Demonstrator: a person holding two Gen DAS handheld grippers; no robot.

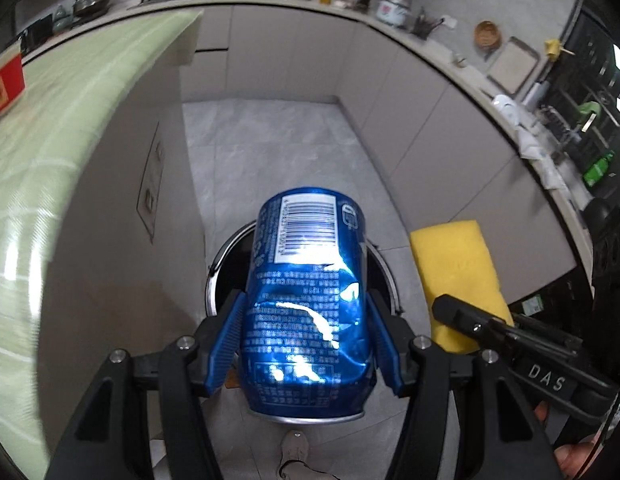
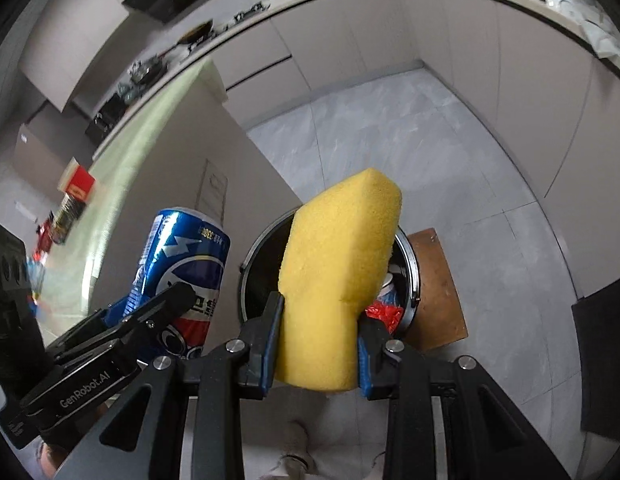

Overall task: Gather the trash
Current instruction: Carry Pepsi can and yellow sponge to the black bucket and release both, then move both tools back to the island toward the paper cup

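Note:
My left gripper (image 1: 305, 304) is shut on a dented blue soda can (image 1: 305, 300) and holds it above a round metal-rimmed trash bin (image 1: 213, 276) on the floor. My right gripper (image 2: 318, 312) is shut on a yellow sponge (image 2: 334, 276) and holds it over the same bin (image 2: 253, 256). The bin holds red and white trash (image 2: 386, 312). The can (image 2: 185, 260) and left gripper show at the left of the right wrist view. The sponge (image 1: 454, 276) shows at the right of the left wrist view.
A kitchen island with a pale green top (image 1: 49, 128) stands to the left, with a red box (image 1: 5, 84) on it. Grey cabinets and a cluttered counter (image 1: 390, 4) run along the back and right. A brown board (image 2: 438, 288) lies by the bin. My shoe (image 1: 293, 452) is below.

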